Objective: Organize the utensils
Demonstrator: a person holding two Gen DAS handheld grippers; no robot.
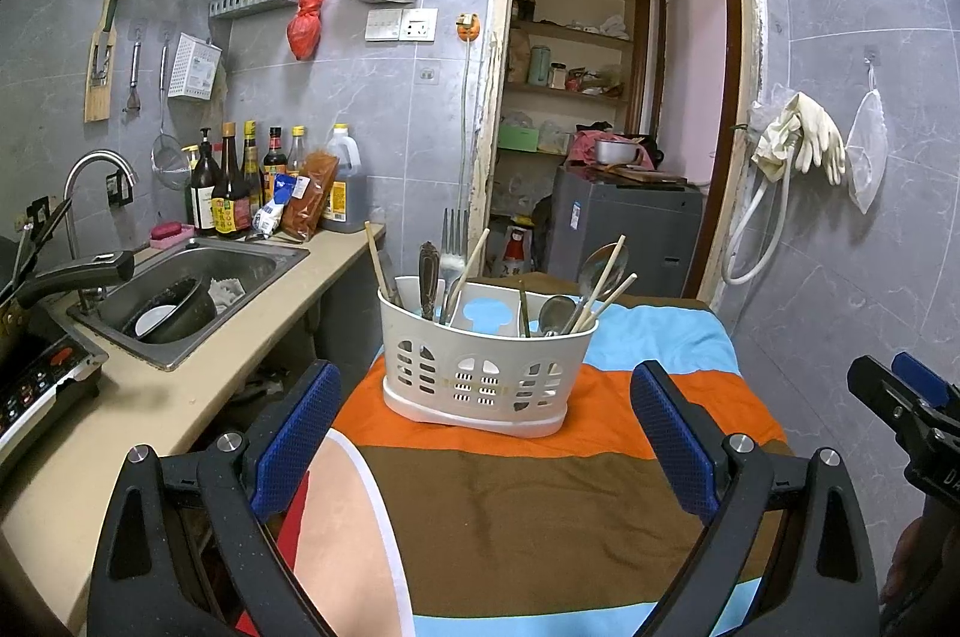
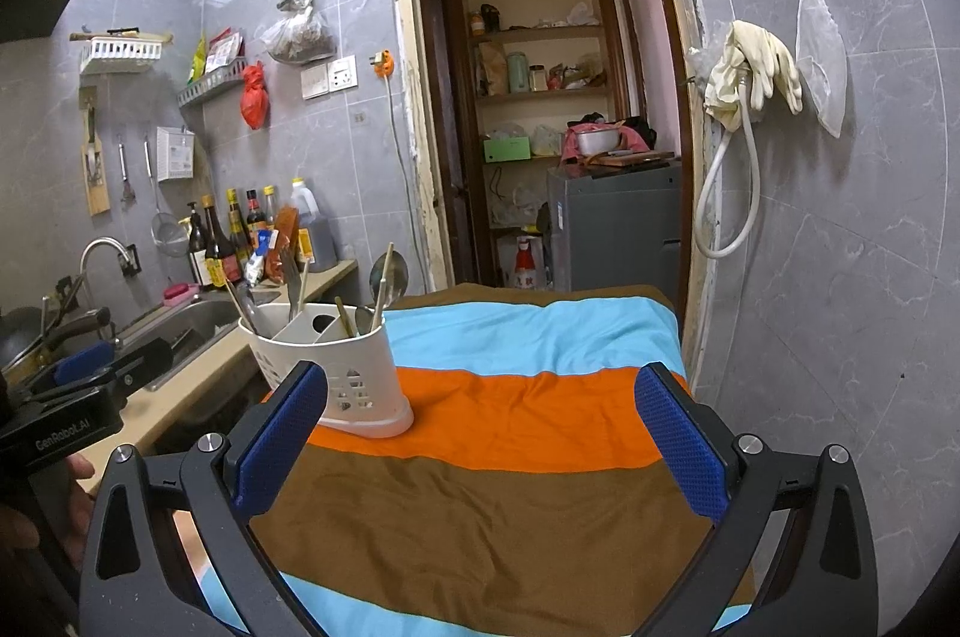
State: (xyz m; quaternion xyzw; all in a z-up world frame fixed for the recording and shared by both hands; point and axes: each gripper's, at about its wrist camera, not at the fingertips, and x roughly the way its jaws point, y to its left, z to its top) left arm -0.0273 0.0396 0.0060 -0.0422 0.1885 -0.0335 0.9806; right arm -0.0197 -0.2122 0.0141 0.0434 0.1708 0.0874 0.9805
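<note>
A white plastic utensil caddy [image 1: 486, 367] stands upright on the striped cloth [image 1: 540, 505]. It holds a fork [image 1: 453, 247], spoons [image 1: 603, 262], a knife handle [image 1: 427, 280] and several chopsticks [image 1: 600, 286]. My left gripper [image 1: 486, 433] is open and empty, just in front of the caddy. My right gripper [image 2: 480, 439] is open and empty over the cloth, with the caddy [image 2: 336, 367] to its left. The right gripper also shows at the right edge of the left wrist view [image 1: 906, 397], and the left gripper at the left edge of the right wrist view [image 2: 96, 373].
A counter [image 1: 180, 397] with a steel sink [image 1: 180, 301] holding a pot and dishes runs along the left. Sauce bottles [image 1: 240, 181] stand at the back wall. A stove [image 1: 36, 385] and a pan handle [image 1: 72, 277] are at far left. A doorway [image 1: 600, 96] opens behind the table.
</note>
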